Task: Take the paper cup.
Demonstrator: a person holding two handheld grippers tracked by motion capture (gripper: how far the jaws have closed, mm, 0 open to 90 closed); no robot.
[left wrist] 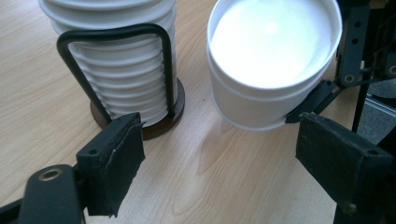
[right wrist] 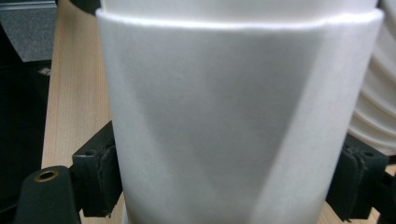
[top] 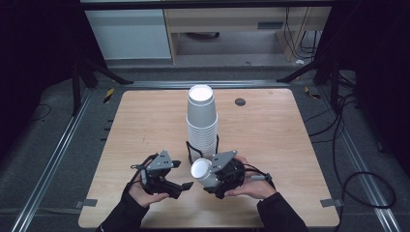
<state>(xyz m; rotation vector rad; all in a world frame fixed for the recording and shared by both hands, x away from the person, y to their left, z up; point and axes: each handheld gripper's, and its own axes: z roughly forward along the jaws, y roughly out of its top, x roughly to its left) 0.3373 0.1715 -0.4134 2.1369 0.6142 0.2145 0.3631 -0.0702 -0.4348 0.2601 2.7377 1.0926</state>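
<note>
Black sleeves (top: 123, 215); black tongs (top: 186, 184) — grey three-cornered plates (top: 160, 161), trailing black cables (top: 256, 170).

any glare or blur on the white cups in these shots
Left gripper view: the held cup's inside is blown out to a flat white glare. Right gripper view: that cup, gripped by the right claw, is so close it looks soft, with creased shading. High view: the cup stack's top glares.

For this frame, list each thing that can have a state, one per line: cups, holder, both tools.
Held cup: clamped in the right tool, tilted, mouth open, looks empty, sides pinched in.
Cup stack: nested, upright in its holder on the table.
Wire holder: upright on its round base, loaded with the stack.
Left tool: open, nothing between its jaws.
Right tool: shut on the held cup.
</note>
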